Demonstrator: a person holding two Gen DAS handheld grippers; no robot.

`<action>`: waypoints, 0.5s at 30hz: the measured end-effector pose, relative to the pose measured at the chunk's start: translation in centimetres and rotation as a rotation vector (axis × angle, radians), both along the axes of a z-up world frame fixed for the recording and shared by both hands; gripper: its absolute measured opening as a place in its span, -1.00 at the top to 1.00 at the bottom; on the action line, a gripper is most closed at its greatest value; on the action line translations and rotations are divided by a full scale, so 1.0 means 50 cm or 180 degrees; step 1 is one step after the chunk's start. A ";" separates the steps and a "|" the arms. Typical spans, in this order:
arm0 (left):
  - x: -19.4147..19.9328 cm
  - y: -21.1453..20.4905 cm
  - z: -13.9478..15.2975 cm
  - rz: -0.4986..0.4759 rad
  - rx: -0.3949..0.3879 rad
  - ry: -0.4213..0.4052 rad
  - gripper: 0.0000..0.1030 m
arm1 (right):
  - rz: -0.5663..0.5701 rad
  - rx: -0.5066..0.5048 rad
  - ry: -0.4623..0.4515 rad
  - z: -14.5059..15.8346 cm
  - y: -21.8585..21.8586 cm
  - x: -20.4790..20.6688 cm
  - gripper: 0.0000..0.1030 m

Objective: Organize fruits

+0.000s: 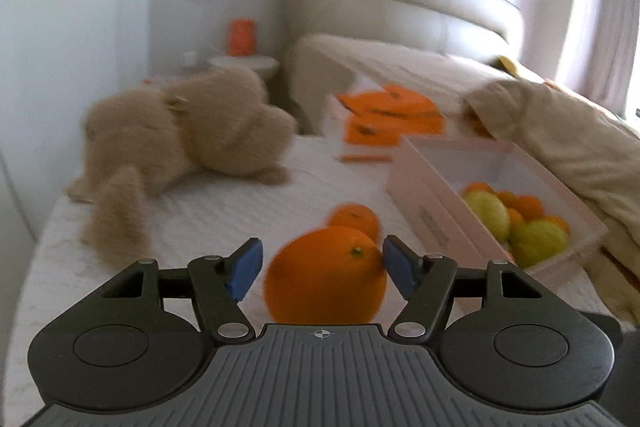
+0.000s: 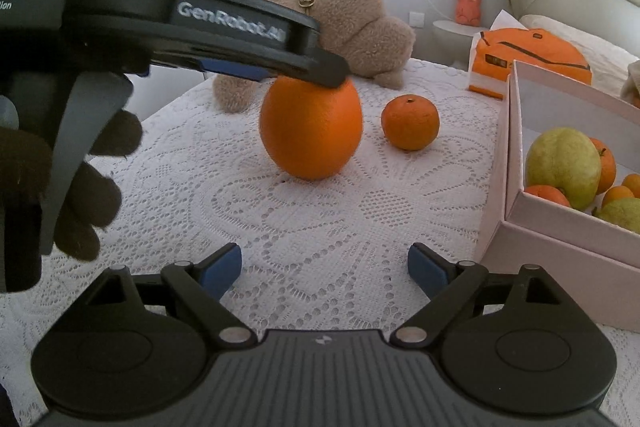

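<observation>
daylight, soft, bright | left view motion-blurred | right view sharp | fisheye-bent edges

Both the left gripper (image 1: 322, 269) and right gripper (image 2: 324, 273) are showing matte black linkages, silver pivot screws, blue finger pads (image 2: 222, 269) and ribbed grey bases, with white "GenRobot" lettering and a dark-gloved hand (image 2: 80, 195) behind it.

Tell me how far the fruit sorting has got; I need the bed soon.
Done: several oranges and green fruits already lie in the pink box. In hand: the left tongs are open around the big orange, one pad touching it, no grip yet visible. Left: that orange and the small orange both sit on the lace cover. The right tongs are open and empty.
</observation>
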State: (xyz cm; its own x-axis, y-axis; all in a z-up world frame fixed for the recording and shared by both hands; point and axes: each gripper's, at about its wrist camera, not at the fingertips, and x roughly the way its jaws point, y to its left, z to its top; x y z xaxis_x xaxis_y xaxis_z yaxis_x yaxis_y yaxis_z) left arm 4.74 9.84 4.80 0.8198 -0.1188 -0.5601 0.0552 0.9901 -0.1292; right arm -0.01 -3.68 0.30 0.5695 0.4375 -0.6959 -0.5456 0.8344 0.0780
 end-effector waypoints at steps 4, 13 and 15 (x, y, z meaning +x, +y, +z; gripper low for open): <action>-0.001 -0.050 -0.011 -0.0240 0.0397 -0.0001 -0.52 | -0.0001 0.0001 0.0000 0.000 -0.001 0.000 -0.77; 0.019 -0.072 -0.012 -0.0260 0.0556 0.0046 -0.54 | 0.0001 0.0004 0.0000 0.001 -0.001 0.000 -0.77; 0.030 -0.073 -0.015 -0.0289 0.0545 0.0076 -0.54 | 0.0001 0.0003 -0.0001 0.001 -0.001 0.000 -0.77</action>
